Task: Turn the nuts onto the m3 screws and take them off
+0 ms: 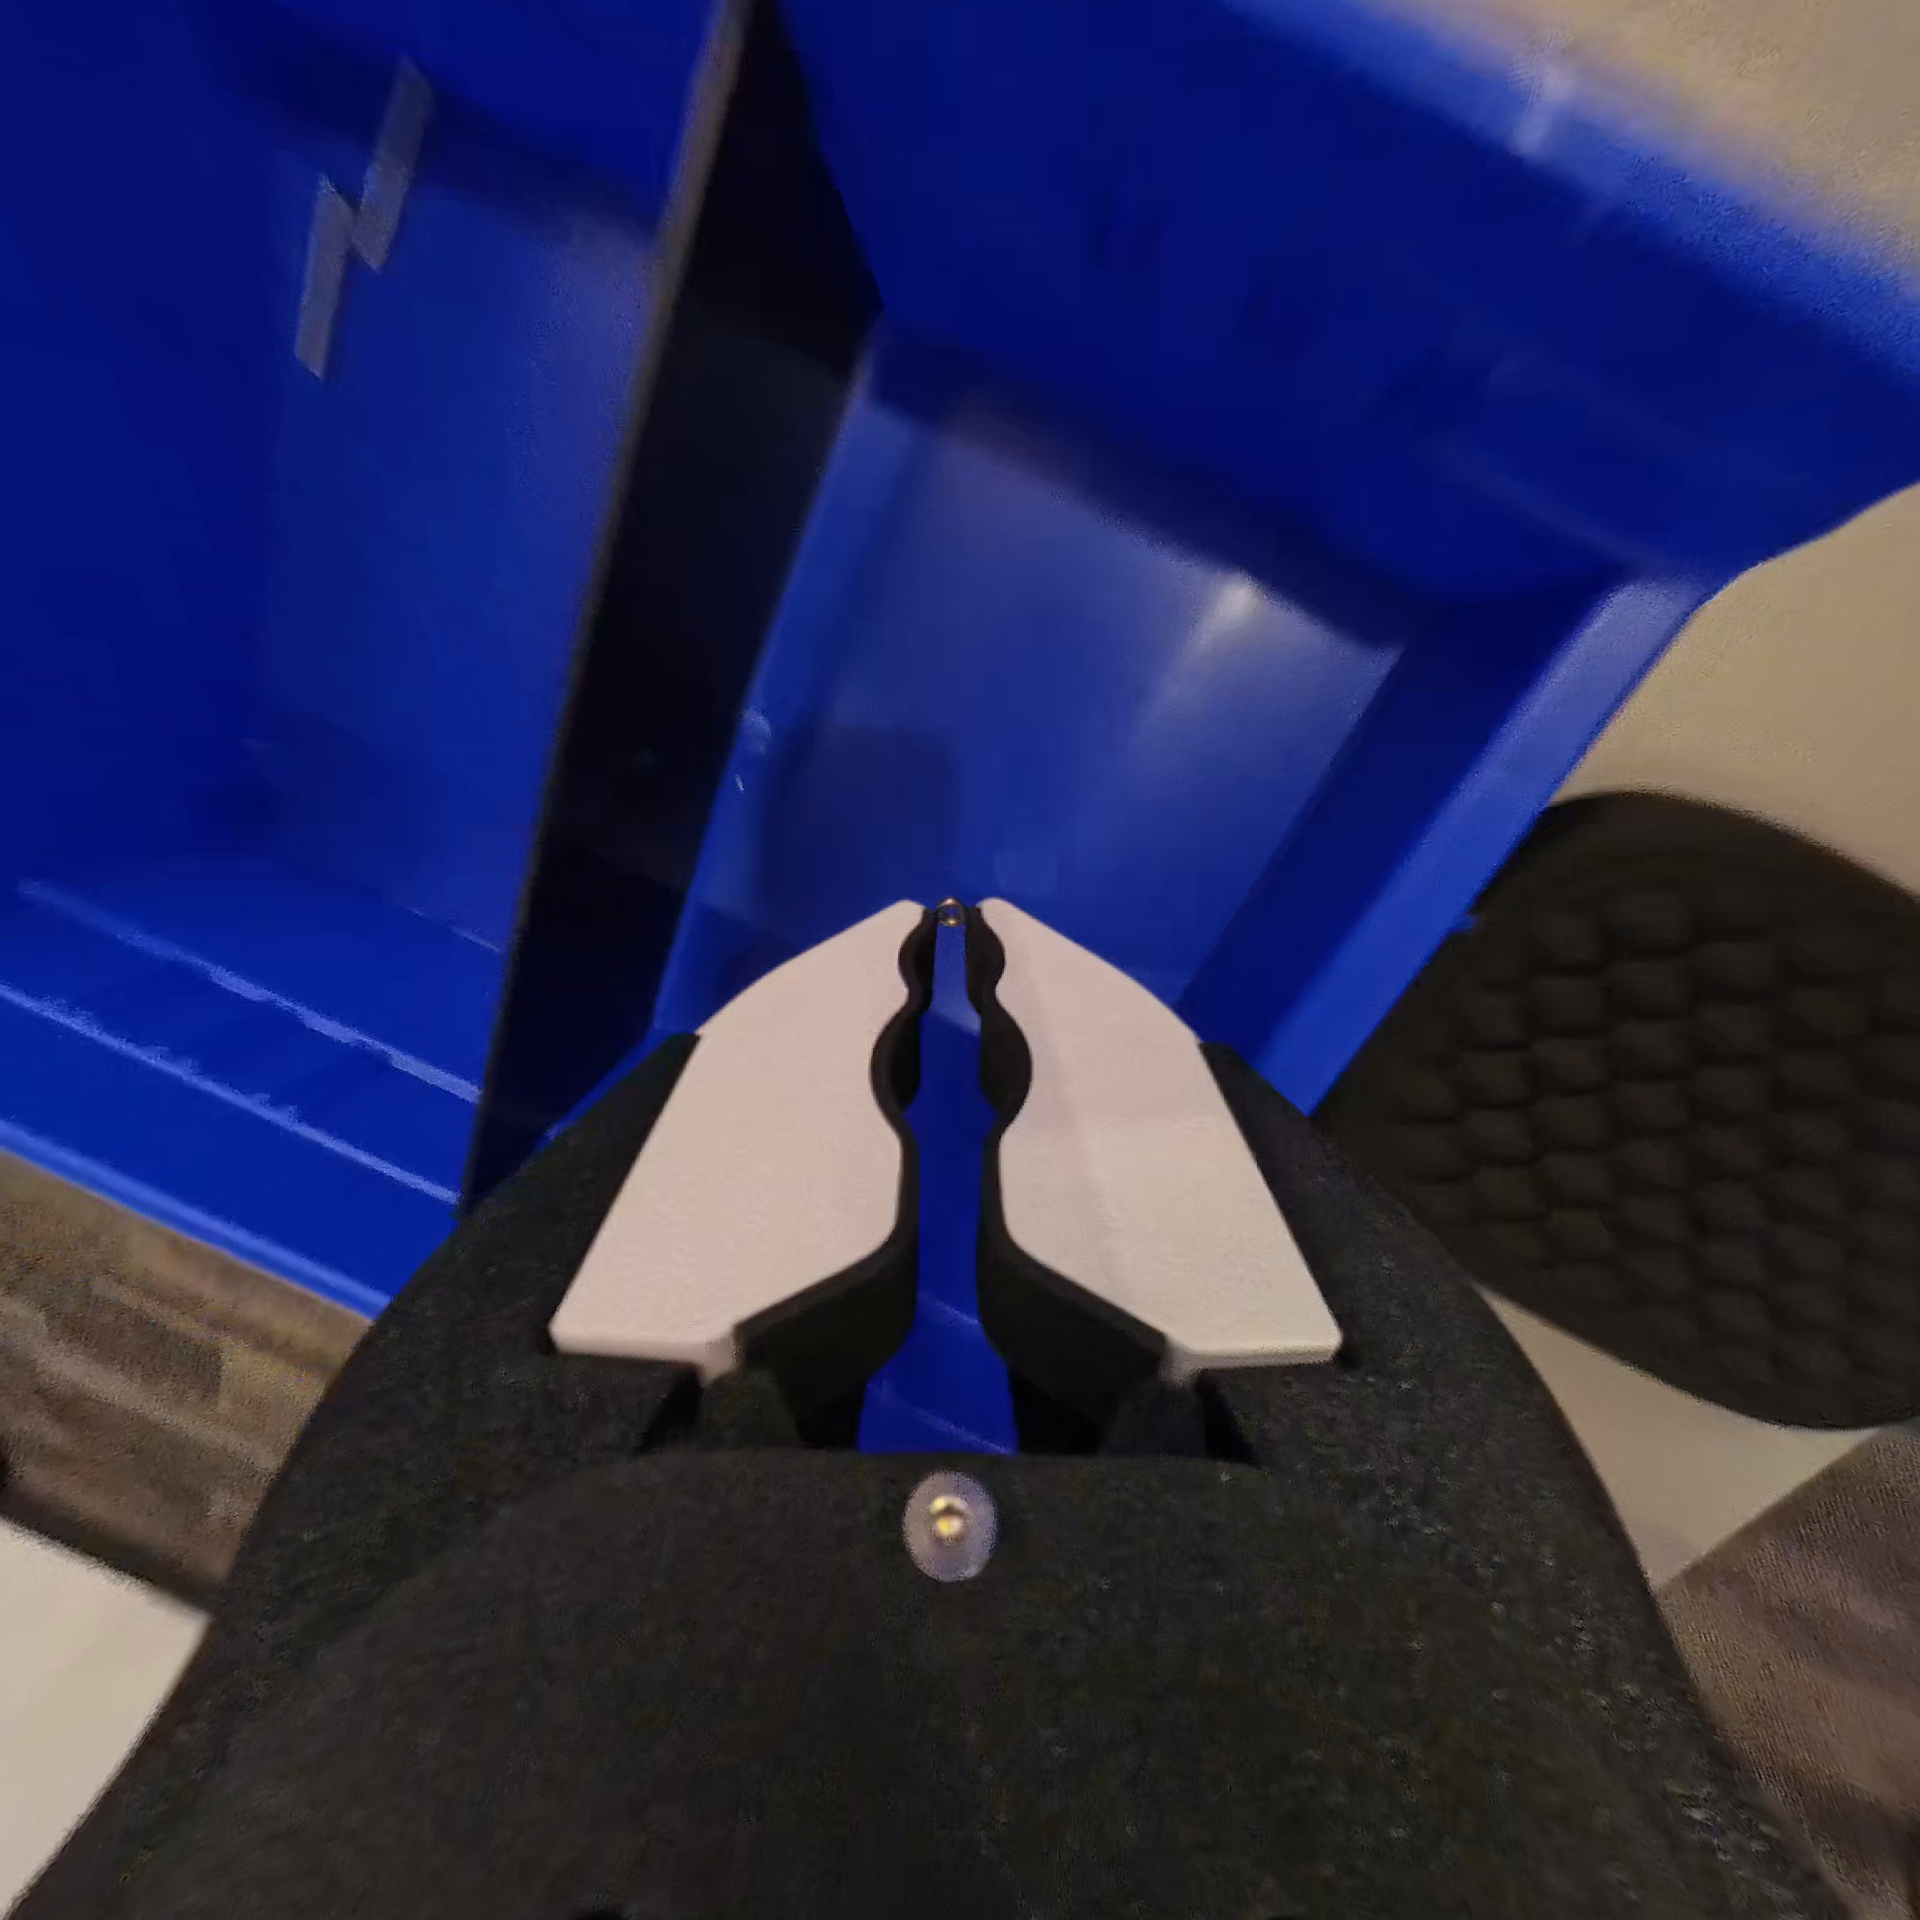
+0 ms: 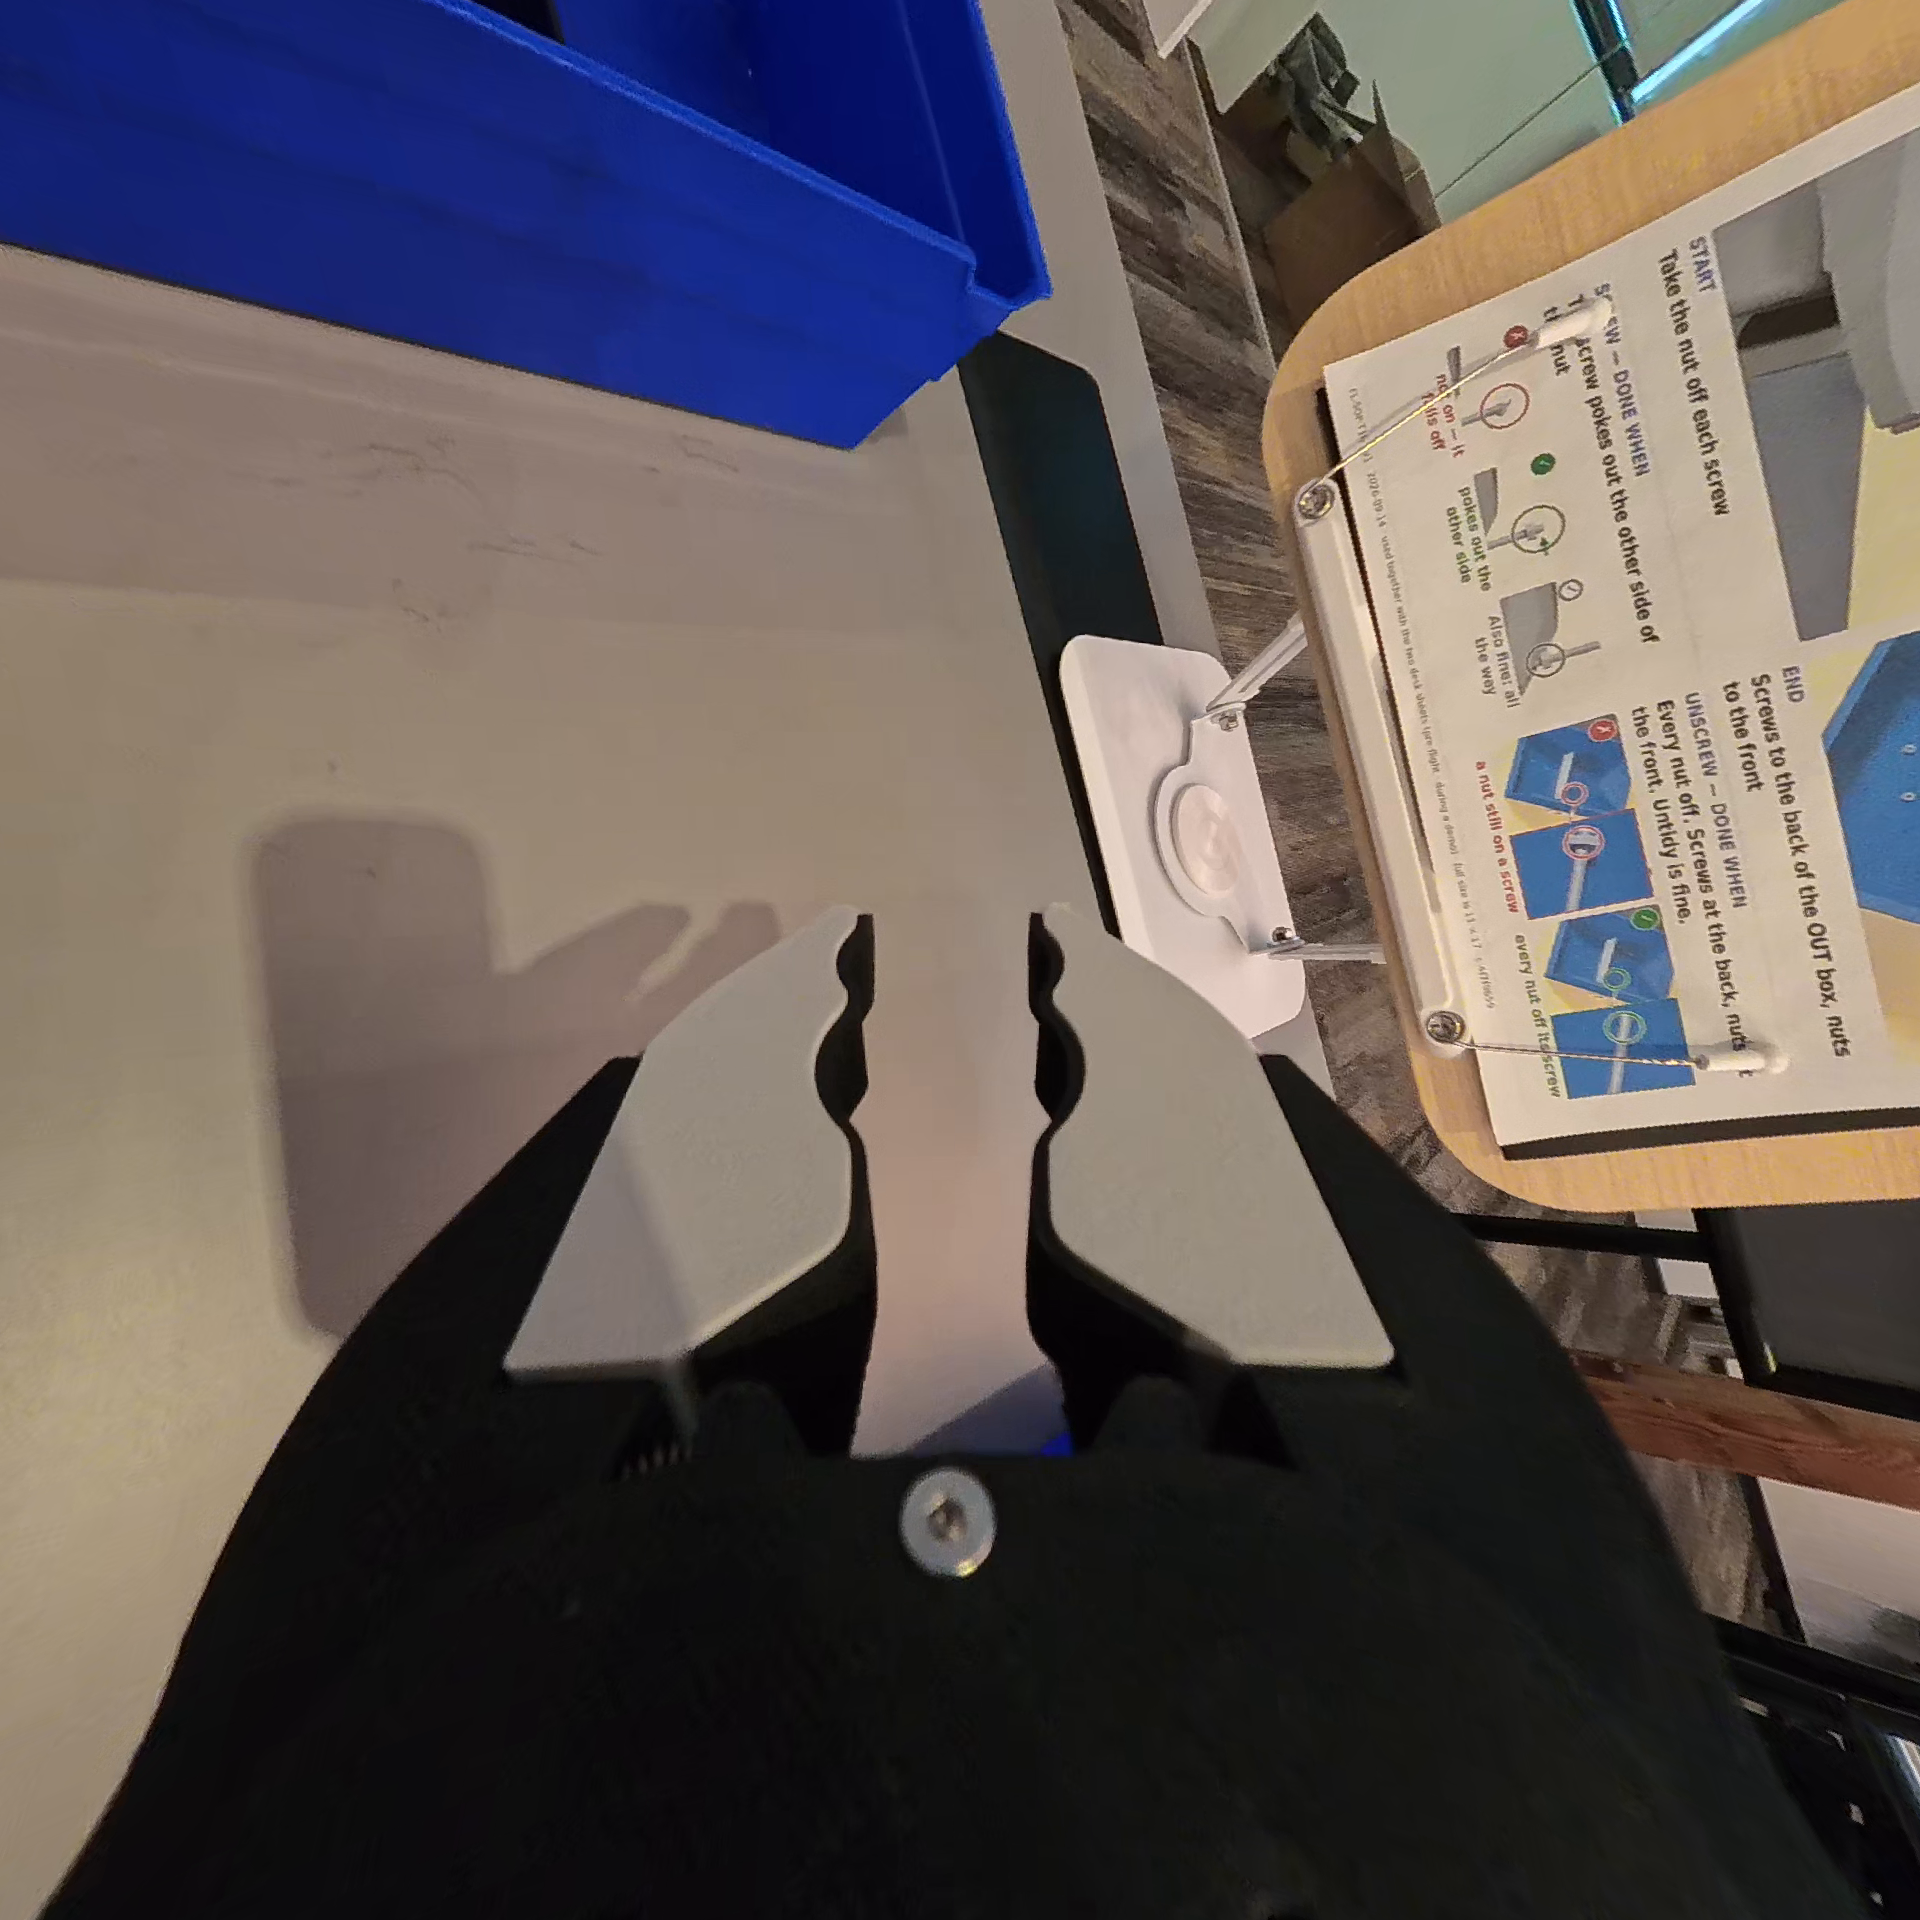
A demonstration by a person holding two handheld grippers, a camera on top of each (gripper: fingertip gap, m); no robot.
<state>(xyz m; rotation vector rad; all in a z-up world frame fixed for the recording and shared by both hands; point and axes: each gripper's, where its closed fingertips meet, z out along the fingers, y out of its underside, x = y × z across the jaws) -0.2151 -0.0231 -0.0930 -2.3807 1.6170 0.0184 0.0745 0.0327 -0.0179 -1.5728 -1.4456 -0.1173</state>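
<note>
In the left wrist view my left gripper (image 1: 951, 912) is shut on a tiny shiny metal piece (image 1: 950, 914) pinched at the very fingertips; I cannot tell whether it is a nut or a screw. It hangs over the inside of a blue bin (image 1: 1091, 727). A second blue bin (image 1: 312, 623) stands to its left across a dark gap. In the right wrist view my right gripper (image 2: 951, 925) is open and empty above the grey table (image 2: 520, 675). A blue bin (image 2: 520, 208) lies at the upper left, apart from it.
A black pad with a hexagon texture (image 1: 1662, 1091) lies right of the bin. A wooden stand holding a printed instruction sheet (image 2: 1662, 675) stands off the table's right edge, with its white base plate (image 2: 1153, 748) on the table edge. Patterned floor shows beyond.
</note>
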